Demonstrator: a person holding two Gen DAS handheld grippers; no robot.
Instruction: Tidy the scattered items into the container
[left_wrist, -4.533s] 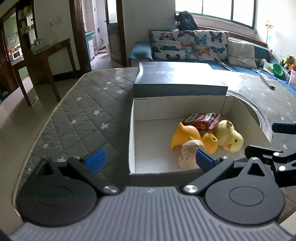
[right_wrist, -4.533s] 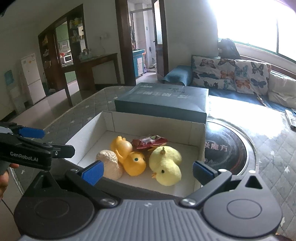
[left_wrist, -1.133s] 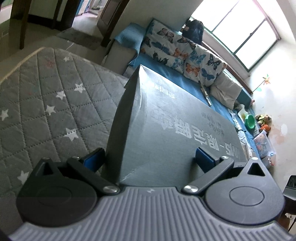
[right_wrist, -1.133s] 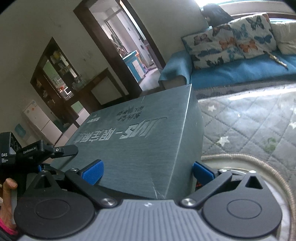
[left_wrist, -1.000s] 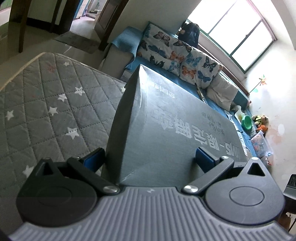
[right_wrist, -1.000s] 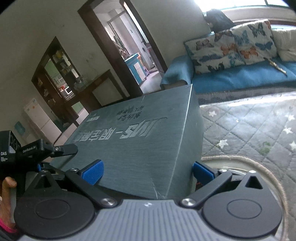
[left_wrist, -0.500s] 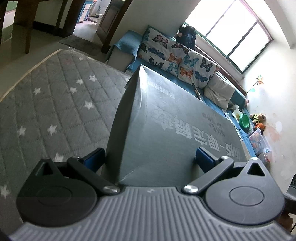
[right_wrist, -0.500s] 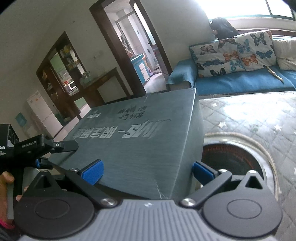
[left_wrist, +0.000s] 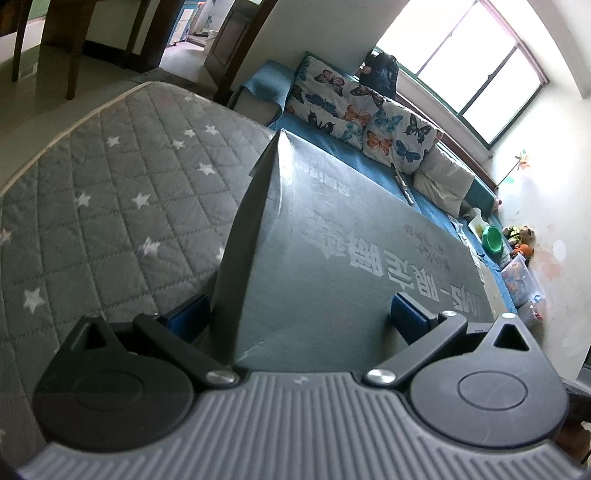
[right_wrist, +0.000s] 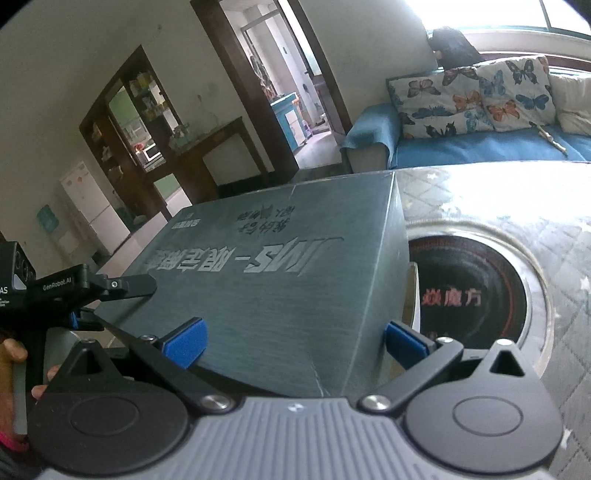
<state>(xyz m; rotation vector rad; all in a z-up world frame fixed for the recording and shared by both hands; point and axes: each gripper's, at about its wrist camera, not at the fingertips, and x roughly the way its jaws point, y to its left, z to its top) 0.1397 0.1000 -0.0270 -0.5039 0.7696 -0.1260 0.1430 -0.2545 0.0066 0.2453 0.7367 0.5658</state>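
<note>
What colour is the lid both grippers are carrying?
The lid is dark blue-grey with pale silvery lettering; the right wrist view shows it best.

Our left gripper (left_wrist: 299, 317) has a grey ribbed body behind the fingers, with two round black discs to either side. Black link arms run forward from silver screws to blue pads (left_wrist: 406, 314) at the fingertips. Our right gripper (right_wrist: 293, 338) is built the same: ribbed grey body, black discs, silver screws, blue pads (right_wrist: 184, 341). Beyond its left finger we see the left tool from the side, black, marked "GenRobot.AI" in white, with a hand (right_wrist: 16, 354) behind it and a pink cuff (right_wrist: 11, 441) below.
</note>
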